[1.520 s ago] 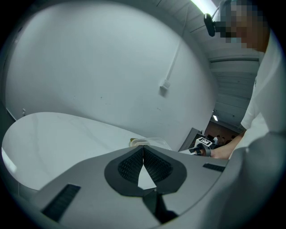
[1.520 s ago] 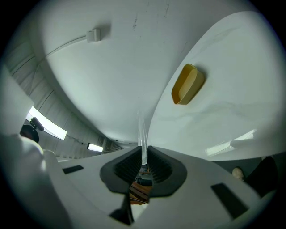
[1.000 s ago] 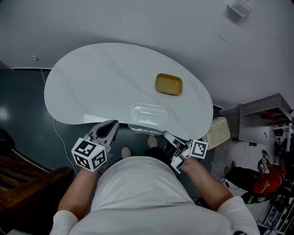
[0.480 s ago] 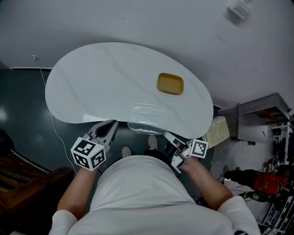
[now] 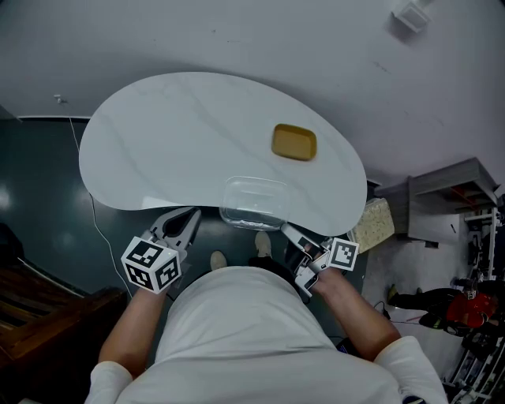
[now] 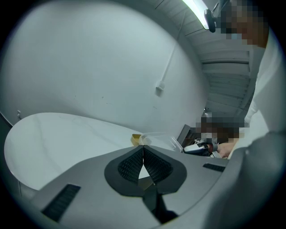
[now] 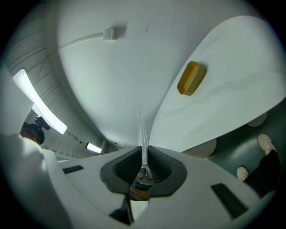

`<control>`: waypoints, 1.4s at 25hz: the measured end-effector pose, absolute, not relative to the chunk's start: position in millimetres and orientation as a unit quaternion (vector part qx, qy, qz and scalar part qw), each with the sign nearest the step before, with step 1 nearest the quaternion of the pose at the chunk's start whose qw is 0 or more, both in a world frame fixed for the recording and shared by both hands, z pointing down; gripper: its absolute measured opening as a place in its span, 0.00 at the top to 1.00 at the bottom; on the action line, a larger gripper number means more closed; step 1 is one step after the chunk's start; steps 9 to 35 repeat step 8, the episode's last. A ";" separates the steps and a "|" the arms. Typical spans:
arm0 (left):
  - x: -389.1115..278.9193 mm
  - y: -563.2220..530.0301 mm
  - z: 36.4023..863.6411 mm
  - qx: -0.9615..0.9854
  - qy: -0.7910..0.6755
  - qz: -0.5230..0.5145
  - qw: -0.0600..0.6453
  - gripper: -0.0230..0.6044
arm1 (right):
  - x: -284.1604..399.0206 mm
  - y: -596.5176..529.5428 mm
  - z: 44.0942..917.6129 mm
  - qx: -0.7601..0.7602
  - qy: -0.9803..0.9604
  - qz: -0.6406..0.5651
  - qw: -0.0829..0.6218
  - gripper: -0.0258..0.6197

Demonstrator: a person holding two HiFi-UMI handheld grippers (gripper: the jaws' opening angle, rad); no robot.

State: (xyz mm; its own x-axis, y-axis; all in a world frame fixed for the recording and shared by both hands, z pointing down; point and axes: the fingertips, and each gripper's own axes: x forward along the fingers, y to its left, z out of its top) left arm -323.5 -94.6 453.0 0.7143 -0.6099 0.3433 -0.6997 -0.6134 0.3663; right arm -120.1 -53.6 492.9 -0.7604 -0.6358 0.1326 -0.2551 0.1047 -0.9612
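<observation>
**Presently: right gripper [image 7: 143, 157] pinching the clear rectangular plastic tray [image 5: 252, 203] by its rim**

Jaws closed onto a thin clear wall, seen edge-on between the pads in the right gripper view. The head view places that grip at the tray's near right corner. Tray sits at the near edge of the white kidney-shaped table [image 5: 158, 134].

Other side: left gripper [image 6: 143, 148] has its jaws pressed together with nothing between them. It hangs just off the table edge, left of the tray, not touching it.

Handling, as judged: tray looks light, thin-walled, springy and slick. A one-sided pinch would likely bow the rim. Corners look stiffest, so best taken there.

Small yellow oblong dish [image 5: 294, 142] lies farther back, well apart from the tray.

Tabletop smooth and glossy with faint veining. Pale grey wall [image 5: 237, 31] behind, carrying a small white box [image 5: 412, 13] with a cable. Dark teal floor [image 5: 39, 173] below; grey shelf unit [image 5: 454, 197] to the right.
</observation>
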 end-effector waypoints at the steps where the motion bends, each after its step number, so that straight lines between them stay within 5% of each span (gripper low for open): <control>1: -324.5 -93.3 454.3 0.893 -0.366 0.093 0.243 0.94 | -120.4 -52.1 493.4 -0.308 0.726 -0.594 0.160 0.89; 35: -321.3 -92.9 460.9 0.893 -0.363 0.097 0.247 0.94 | -115.6 -51.8 496.1 -0.309 0.726 -0.594 0.161 0.89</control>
